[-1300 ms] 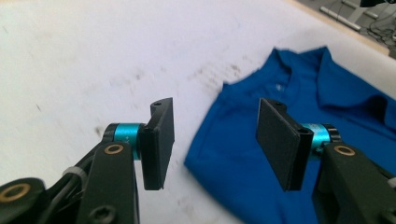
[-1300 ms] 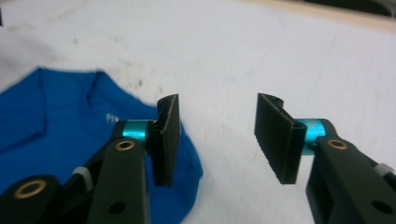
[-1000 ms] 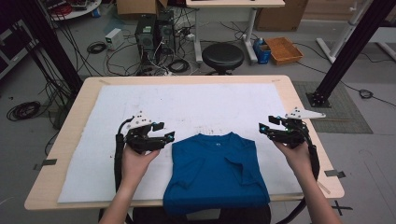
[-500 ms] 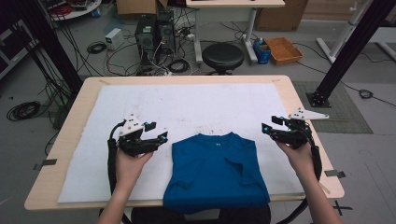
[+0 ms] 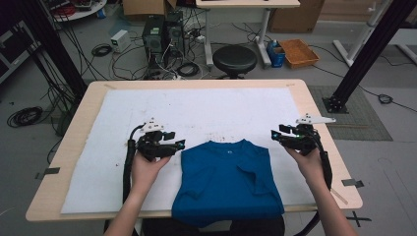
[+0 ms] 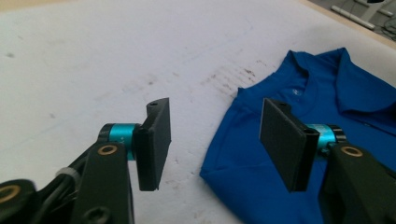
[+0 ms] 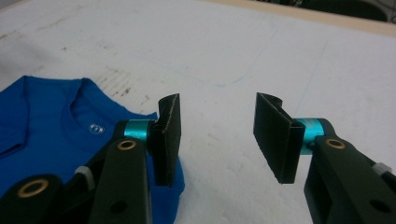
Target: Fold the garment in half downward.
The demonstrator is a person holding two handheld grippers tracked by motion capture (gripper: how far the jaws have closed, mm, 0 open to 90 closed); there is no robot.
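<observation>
A blue T-shirt (image 5: 227,182) lies folded on the white sheet (image 5: 196,110), collar away from me, its lower edge at the table's near side. My left gripper (image 5: 181,144) hovers just off the shirt's left shoulder, open and holding nothing. The left gripper view has the shirt (image 6: 299,121) under the right-hand jaw and my left gripper (image 6: 212,135) wide apart. My right gripper (image 5: 274,135) stands open beside the shirt's right shoulder. Seen in the right gripper view, the shirt's collar (image 7: 79,116) lies at left and my right gripper (image 7: 217,135) spans bare sheet.
The wooden table (image 5: 322,132) shows a bare rim around the sheet. Beyond its far edge stand a black stool (image 5: 234,59), computer towers (image 5: 164,32) with tangled cables, and an orange bin (image 5: 299,51). A black stand (image 5: 361,54) rises at the right.
My left gripper has moved right, closer to the shirt's left shoulder. The right gripper has barely shifted. The shirt lies as before.
</observation>
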